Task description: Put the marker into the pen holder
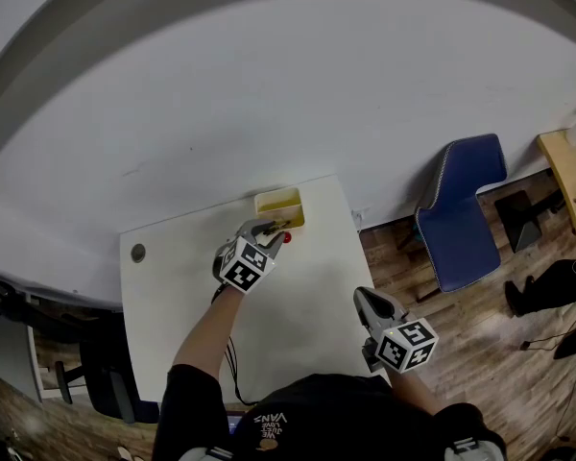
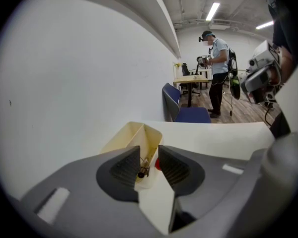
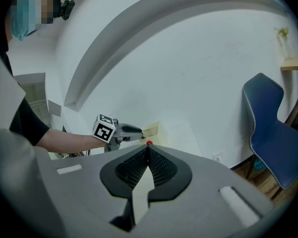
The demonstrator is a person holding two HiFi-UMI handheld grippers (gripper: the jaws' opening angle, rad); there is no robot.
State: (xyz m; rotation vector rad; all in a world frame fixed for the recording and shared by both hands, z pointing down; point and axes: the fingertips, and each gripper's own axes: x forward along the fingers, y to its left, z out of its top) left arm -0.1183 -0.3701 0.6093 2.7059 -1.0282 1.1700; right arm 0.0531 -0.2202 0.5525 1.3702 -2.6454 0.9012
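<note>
- White desk [image 1: 307,296] stands against a white wall.
- Left gripper [image 2: 149,165]: fingers released and parted; the thin dark marker [image 2: 142,172] lies between them, leaning into the pen holder [image 2: 125,137].
- Pen holder: at the desk's far edge, with a small red object [image 1: 286,238] just beside it.
- Right gripper [image 3: 148,155]: fingers clenched together, empty, over the desk's near right corner.

The left gripper [image 1: 272,229], arm outstretched, has jaws apart; the right gripper [image 1: 363,300], near the torso, is closed.
</note>
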